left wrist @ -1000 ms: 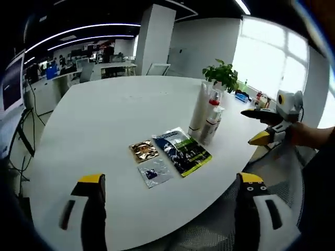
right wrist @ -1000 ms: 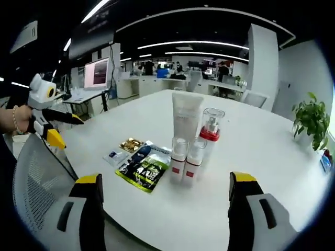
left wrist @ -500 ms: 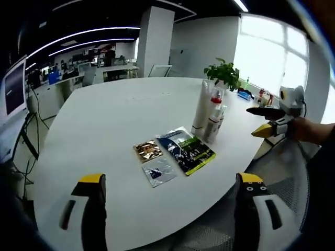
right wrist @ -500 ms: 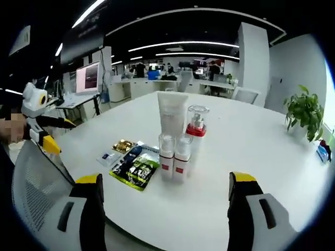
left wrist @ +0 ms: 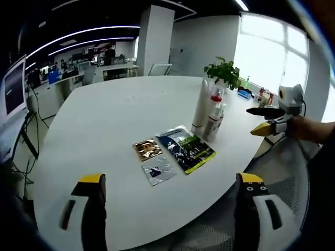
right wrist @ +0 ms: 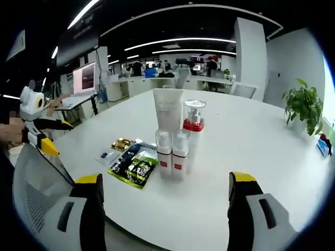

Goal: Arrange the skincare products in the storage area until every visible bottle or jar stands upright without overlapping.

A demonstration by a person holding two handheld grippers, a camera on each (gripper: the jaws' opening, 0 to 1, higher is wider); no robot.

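- My right gripper is nearest to the work: its jaws stand wide apart and hold nothing, and they hover off the near edge of the white surface.
- Straight ahead of these jaws, between them and a little to the left, the two small bottles stand upright side by side, touching or almost.
- Just behind them stand the white tube and the red-collared pump bottle, both with the long axis vertical.
- The flat sachets lie beside this group, toward my left gripper.
- My left gripper has also released, empty jaws; from it the bottles are farther, ahead and to the right.
- I judge that the right one is nearer to the group.
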